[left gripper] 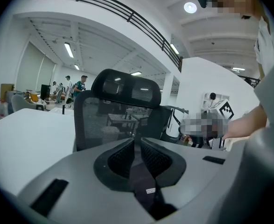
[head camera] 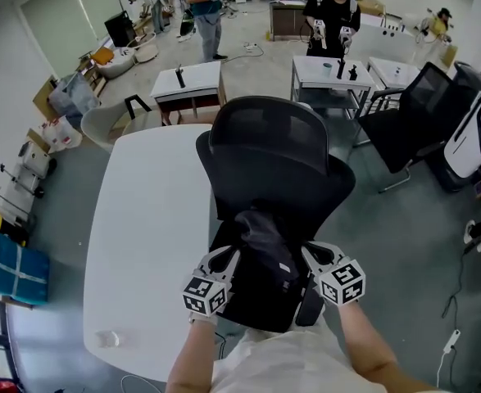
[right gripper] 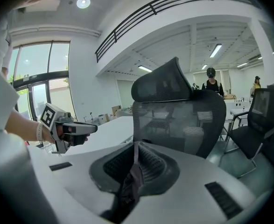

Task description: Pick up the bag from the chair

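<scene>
A dark grey bag (head camera: 265, 240) sits on the seat of a black mesh office chair (head camera: 277, 158), bunched up in the middle. My left gripper (head camera: 229, 257) is at the bag's left side and my right gripper (head camera: 309, 254) at its right side. In the left gripper view the jaws of the left gripper (left gripper: 137, 154) are shut on a dark strip of the bag (left gripper: 145, 185) with a small label. In the right gripper view the right gripper (right gripper: 136, 157) is shut on a fold of the bag's fabric (right gripper: 131, 183). The chair's backrest (right gripper: 183, 120) stands just beyond.
A white rounded table (head camera: 142, 244) touches the chair's left side. A second black chair (head camera: 412, 121) stands at the right. Small desks (head camera: 189, 82) (head camera: 330, 74) and several people are farther back. Boxes and a blue bag (head camera: 11, 268) line the left wall.
</scene>
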`<state>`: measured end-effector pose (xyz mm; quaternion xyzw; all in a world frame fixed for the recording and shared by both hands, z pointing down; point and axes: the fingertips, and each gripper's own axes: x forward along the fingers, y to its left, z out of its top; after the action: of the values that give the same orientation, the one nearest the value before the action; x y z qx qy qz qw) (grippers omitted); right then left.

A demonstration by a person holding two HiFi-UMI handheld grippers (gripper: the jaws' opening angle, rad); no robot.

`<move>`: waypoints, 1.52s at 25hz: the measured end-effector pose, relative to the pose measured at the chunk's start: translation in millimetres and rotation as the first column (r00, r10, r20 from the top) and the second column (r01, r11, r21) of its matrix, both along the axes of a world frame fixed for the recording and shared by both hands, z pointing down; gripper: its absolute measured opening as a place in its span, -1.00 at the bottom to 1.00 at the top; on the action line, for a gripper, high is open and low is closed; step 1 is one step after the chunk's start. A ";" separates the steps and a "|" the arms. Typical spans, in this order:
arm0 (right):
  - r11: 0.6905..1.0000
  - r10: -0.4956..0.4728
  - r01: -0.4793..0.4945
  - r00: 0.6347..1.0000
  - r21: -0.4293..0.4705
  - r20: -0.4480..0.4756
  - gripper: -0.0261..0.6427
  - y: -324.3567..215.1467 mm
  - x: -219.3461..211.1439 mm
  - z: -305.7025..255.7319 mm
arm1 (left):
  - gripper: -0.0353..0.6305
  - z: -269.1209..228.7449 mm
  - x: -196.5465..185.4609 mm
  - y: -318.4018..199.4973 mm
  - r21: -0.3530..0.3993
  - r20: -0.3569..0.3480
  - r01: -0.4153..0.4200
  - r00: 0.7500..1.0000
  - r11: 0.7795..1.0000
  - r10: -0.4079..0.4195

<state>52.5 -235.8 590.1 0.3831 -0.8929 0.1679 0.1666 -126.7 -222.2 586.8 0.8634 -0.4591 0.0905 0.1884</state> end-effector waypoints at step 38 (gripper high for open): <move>0.932 -0.323 0.277 0.927 -0.232 -0.191 -0.21 -30.8 -56.2 125.8 | 0.03 148.9 33.9 -55.5 -0.326 0.315 -0.193 0.901 0.925 0.299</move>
<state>-3.7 -266.6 715.9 0.2390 -0.8948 0.1848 0.3286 -92.8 -277.7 735.7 0.8472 -0.3535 0.3357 0.2113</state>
